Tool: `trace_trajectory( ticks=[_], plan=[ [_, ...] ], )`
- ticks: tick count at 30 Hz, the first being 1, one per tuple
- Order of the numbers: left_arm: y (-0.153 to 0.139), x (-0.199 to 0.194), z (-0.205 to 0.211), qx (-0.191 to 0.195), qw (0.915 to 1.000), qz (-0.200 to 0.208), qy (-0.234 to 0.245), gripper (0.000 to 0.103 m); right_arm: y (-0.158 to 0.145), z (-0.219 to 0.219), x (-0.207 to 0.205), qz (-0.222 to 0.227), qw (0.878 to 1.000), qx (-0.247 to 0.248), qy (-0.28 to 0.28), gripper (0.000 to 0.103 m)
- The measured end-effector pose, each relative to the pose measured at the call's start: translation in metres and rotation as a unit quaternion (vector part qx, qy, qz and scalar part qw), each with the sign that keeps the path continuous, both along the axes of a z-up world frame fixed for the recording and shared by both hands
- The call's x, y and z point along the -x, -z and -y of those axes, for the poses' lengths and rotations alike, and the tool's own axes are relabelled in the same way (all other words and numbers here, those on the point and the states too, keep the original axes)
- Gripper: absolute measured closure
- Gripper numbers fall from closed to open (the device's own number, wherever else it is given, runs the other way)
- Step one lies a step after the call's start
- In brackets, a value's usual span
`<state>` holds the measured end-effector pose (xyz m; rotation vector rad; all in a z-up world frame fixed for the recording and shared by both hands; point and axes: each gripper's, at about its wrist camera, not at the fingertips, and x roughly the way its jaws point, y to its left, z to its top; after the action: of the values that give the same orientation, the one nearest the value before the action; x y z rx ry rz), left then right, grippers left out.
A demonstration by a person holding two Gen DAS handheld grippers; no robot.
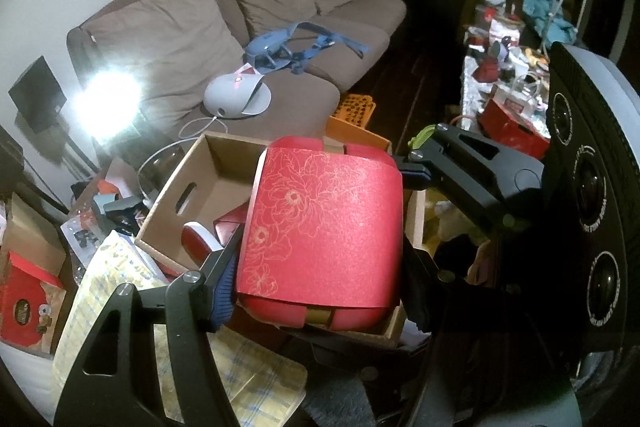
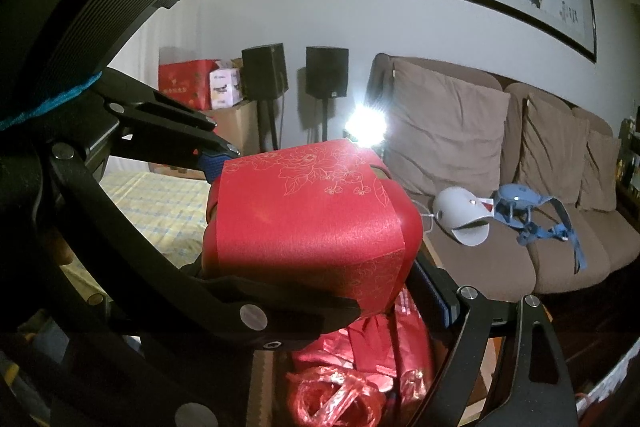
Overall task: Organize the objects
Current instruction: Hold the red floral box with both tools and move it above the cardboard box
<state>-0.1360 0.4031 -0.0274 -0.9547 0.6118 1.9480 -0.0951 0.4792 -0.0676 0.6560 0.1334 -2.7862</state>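
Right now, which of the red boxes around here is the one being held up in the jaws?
The red box with gold flower line-art, clamped from both sides over the open cardboard carton. The other red boxes sit untouched on the floor.

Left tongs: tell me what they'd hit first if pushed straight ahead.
The left tongs are already clamped on the red floral box, so it travels with them. Beyond it, the open cardboard box likely comes first, though depth is unclear.
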Motion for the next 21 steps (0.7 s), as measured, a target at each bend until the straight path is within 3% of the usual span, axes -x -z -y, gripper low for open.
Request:
trace_trajectory(
  ticks=[21],
  plan=[
    [0.006, 0.010, -0.011, -0.007, 0.9993, 0.028, 0.024, 0.039, 0.003, -0.014, 0.009, 0.032, 0.999, 0.027, 0.021, 0.015]
  ],
)
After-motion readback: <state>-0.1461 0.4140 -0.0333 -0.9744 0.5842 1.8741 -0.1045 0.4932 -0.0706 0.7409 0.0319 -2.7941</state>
